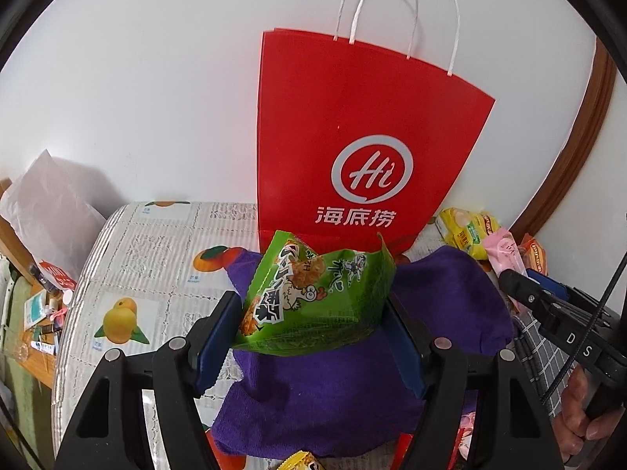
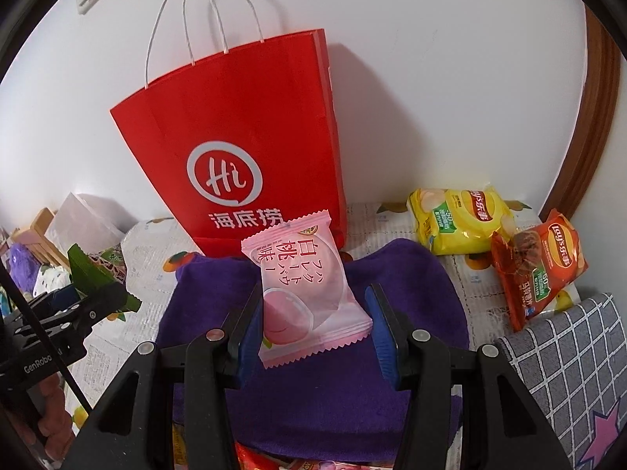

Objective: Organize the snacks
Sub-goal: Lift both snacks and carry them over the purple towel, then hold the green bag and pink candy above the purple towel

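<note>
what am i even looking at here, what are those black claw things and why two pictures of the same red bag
There is no robot here. A person holds a hand-held gripping tool in each hand, and each has a fisheye camera looking along its two fingers, so you get two pictures of one scene. In the left tool's view, the left tool grips a green snack packet. In the right tool's view, the right tool grips a pink peach-flavour packet. Both hang over a purple cloth on a fruit-print tablecloth. A red paper bag stands against the wall. A yellow Lay's chip bag and an orange-red Lay's bag lie to its right.
</note>
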`<state>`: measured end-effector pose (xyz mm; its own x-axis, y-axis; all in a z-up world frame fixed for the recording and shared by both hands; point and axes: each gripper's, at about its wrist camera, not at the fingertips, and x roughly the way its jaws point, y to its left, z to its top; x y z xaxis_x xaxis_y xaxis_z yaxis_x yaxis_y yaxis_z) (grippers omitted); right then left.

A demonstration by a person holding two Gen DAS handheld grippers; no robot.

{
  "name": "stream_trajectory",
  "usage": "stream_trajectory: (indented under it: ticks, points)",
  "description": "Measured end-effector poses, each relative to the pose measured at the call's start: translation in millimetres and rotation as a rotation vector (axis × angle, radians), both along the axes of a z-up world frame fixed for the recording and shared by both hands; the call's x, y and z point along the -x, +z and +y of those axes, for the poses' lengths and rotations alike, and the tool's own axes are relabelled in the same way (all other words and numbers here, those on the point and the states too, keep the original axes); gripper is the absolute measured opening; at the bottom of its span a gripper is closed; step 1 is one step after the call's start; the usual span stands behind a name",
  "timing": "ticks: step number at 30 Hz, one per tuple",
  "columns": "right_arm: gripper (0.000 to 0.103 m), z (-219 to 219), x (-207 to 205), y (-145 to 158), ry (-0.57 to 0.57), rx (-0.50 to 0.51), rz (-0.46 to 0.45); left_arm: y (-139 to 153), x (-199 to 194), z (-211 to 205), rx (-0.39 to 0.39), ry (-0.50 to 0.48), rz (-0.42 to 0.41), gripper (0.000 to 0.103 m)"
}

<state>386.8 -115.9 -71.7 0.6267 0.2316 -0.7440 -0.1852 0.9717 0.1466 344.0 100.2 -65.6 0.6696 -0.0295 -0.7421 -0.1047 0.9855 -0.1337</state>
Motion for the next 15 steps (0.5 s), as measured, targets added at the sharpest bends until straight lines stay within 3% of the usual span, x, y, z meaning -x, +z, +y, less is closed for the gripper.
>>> stream_trajectory:
  ticks: [15]
  points:
    - [0.05,-9.7,-9.8,-10.9,-0.004,-0.01,0.029,-18.7,-12.5,0.1,0.005,0.013,0.053,0.07]
